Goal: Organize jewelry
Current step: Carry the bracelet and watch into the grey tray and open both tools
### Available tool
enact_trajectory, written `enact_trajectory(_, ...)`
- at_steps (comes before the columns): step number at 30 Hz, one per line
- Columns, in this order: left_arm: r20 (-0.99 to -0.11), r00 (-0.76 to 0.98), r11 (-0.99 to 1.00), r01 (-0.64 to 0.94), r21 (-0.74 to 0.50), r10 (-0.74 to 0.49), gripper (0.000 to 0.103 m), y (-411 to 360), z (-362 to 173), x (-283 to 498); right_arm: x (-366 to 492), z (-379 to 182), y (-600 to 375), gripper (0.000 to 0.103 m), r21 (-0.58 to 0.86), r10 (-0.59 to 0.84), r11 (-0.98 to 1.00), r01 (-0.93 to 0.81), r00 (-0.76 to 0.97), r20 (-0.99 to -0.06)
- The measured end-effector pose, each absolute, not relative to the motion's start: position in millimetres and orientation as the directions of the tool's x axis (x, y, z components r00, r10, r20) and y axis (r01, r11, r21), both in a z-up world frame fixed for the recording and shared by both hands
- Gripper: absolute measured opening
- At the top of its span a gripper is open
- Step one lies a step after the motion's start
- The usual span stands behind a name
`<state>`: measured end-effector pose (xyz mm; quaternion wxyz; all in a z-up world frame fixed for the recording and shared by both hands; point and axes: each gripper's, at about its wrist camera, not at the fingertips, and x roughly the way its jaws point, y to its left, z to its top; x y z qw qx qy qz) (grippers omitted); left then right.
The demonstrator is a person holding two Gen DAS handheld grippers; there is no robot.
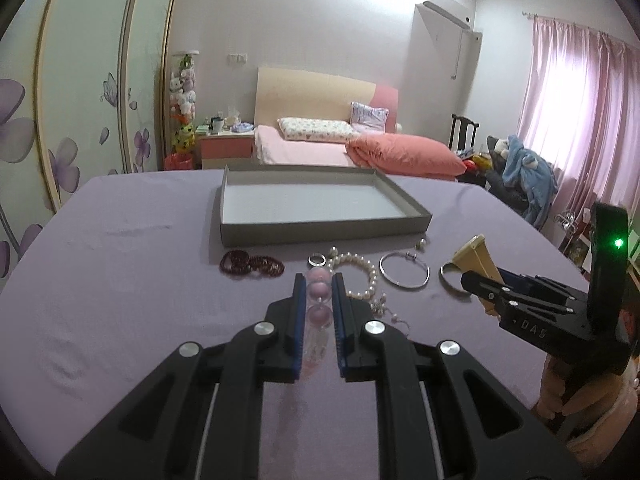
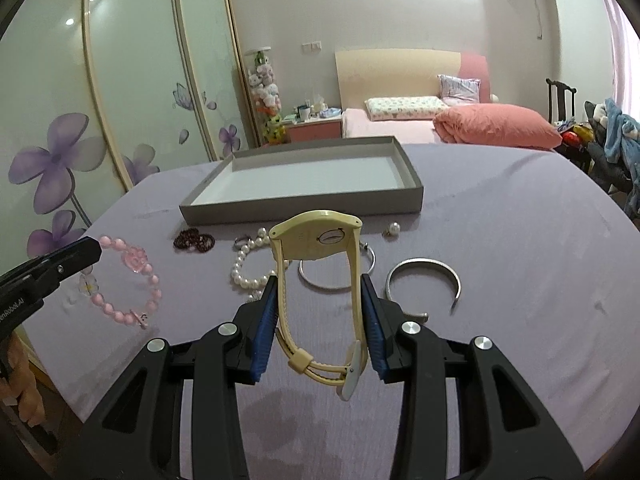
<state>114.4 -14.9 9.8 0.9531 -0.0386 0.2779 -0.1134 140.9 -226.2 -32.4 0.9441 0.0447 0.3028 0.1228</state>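
Both hands are up over the desk [image 1: 120, 280], the left gripper [image 1: 318, 280] squeezing a pink bracelet [image 2: 132, 280] and the right gripper [image 2: 318, 284] holding a yellow watch [image 2: 316, 240], so next I think they go forward into the empty gray box [image 2: 300, 204].

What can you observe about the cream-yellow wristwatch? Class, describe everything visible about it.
The cream-yellow wristwatch looks like plastic or rubber, its buckled strap forming a closed loop. Its case back, with a round metal cover, faces the right wrist camera; the dial is hidden. The right gripper holds it above the purple tablecloth, blue-padded jaws pressing the strap from both sides, case farthest from the camera, buckle and keeper loop nearest. In the left wrist view it protrudes from the right gripper.
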Motion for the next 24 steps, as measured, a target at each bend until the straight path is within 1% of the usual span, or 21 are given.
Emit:
enact_trajectory(5, -0.479, 0.842, 0.968, 0.204, -0.144, -0.249, 0.013, -13, 22, 113, 142, -24, -227, 0.04, 0.155, 0.251, 0.968, -0.198, 0.813, -0.526)
enact_trajectory(11, -0.432, 0.873, 0.973, 0.184, -0.139, -0.227, 0.013, -8, 40, 121, 148, -7, -232, 0.04, 0.136, 0.227, 0.973, -0.184, 0.855, -0.466)
enact_trajectory(18, -0.388, 0.903, 0.981, 0.142, -0.135, -0.184, 0.013, -2, 63, 148, 176, 18, -231, 0.041, 0.098, 0.182, 0.983, -0.157, 0.907, -0.381)
enact_trajectory(24, -0.356, 0.922, 0.986, 0.12, -0.114, -0.153, 0.013, -2, 90, 191, 208, 40, -228, 0.041, 0.073, 0.154, 0.988, -0.138, 0.939, -0.309)
